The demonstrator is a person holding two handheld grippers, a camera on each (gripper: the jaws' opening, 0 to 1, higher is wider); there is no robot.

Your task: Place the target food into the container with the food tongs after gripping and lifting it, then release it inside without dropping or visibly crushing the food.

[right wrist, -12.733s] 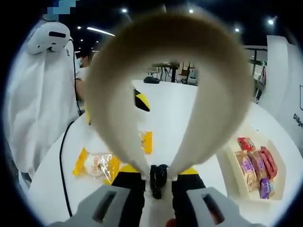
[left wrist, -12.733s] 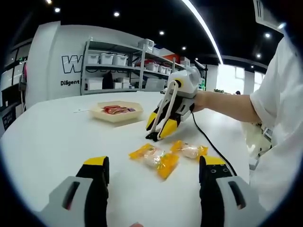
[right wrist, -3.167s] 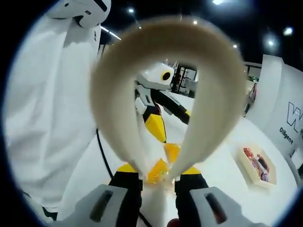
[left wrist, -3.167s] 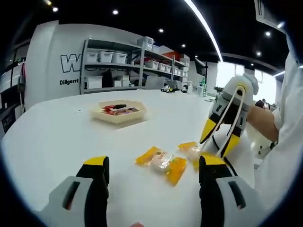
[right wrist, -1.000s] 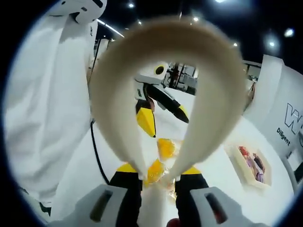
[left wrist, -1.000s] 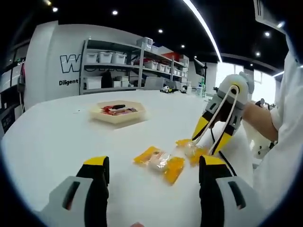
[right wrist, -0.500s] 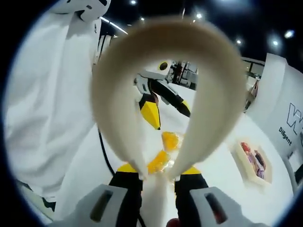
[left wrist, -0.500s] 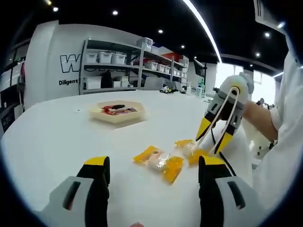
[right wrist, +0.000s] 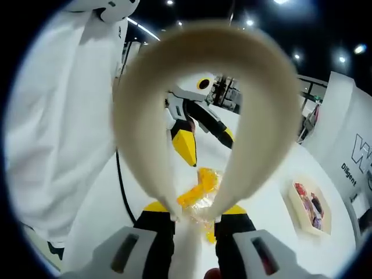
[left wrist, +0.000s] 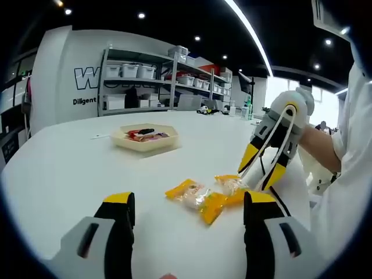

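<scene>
Your right gripper (right wrist: 195, 218), jaws pinching the food tongs (right wrist: 256, 116), has their tips on the wrapped snack (left wrist: 231, 186) lying on the table (left wrist: 70, 168); squeeze harder and you'll crush it, while your left gripper (left wrist: 185, 232) idles spread

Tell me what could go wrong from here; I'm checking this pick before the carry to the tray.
The tongs pinch one yellow-wrapped snack only at its edge, so it may slip on the lift. It touches the second snack, which may get dragged along. The tray lies far across the table and already holds packets, so a long carry risks a drop.
</scene>
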